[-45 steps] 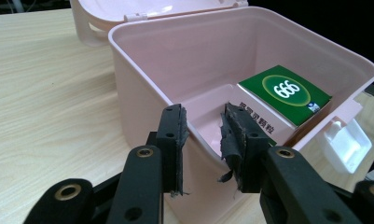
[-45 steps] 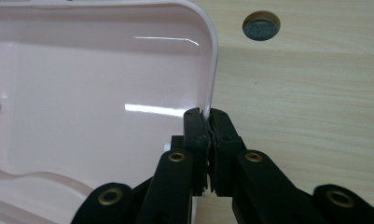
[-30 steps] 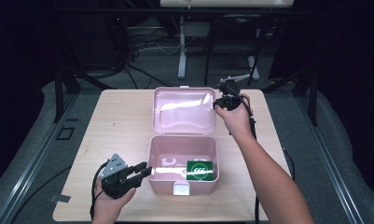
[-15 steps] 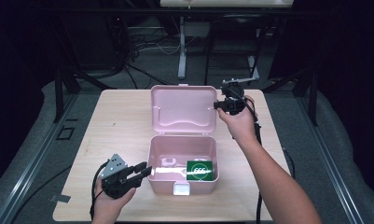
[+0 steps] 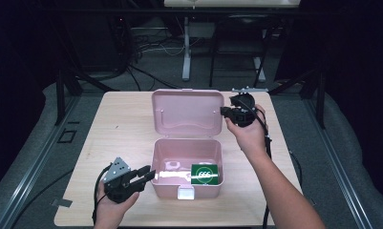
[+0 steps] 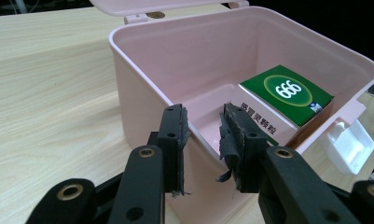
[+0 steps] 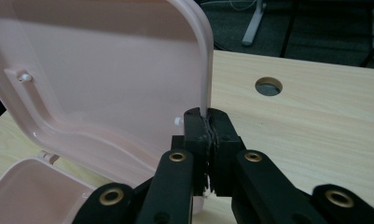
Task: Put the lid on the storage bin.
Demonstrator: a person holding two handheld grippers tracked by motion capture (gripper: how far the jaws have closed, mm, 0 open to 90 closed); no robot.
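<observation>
Your right gripper [image 7: 208,128] has its jaws pinched on the pink lid's [image 5: 188,112] side rim, propping it up. Your left gripper [image 6: 204,140] straddles the box [image 5: 161,160] wall on the surface [image 5: 117,124], jaws parted, bracing it. The green packet [image 6: 287,93] lies inside, against the far wall.

Pale pink plastic box [image 5: 186,167], same pink on its raised hinged lid [image 5: 188,113]; lid interior glossy, plain. White plastic latch [image 5: 186,192] on box front. Inside: dark green rectangular carton [image 6: 287,93] with a lighter green oval ringed in yellow, white "666" within; white side panel with dark characters. Light wood-grain bench [image 5: 122,124], fine darker streaks. Left gripper [image 6: 204,140] and right gripper [image 7: 208,135]: matte black, brass-coloured rivets. Floor [image 5: 31,143] grey.
</observation>
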